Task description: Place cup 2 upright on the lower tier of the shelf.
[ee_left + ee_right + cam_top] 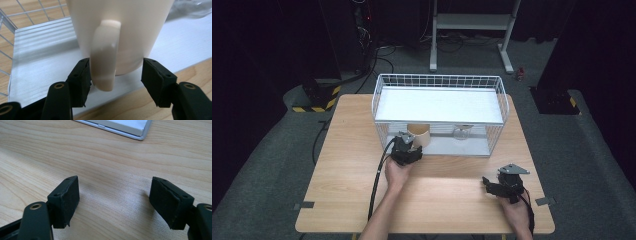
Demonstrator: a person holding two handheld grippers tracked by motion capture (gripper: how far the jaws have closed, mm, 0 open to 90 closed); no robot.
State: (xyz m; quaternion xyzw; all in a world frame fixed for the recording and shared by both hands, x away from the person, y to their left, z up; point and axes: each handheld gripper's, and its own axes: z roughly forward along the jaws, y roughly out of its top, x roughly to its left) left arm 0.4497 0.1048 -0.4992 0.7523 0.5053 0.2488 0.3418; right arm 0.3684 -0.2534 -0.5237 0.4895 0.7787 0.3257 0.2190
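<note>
The mug (120, 32) on the wire rack's (438, 79) lower shelf, at 12 o'clock from the left gripper (116, 75) (jaws bracketing its handle (103, 57), not visibly pinching), looks rigid, glazed, slippery and breakable, while the right gripper (113, 200) rests spread on the table (352, 170).

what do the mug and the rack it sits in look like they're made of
Mug: probably glazed ceramic, going by its smooth cream wall, thick moulded handle and a small shine spot on it; plastic can't be ruled out.
Rack: thin white wire grid, likely coated metal.
Lower shelf: flat white board with faint lines, perhaps painted wood or laminate.
</note>
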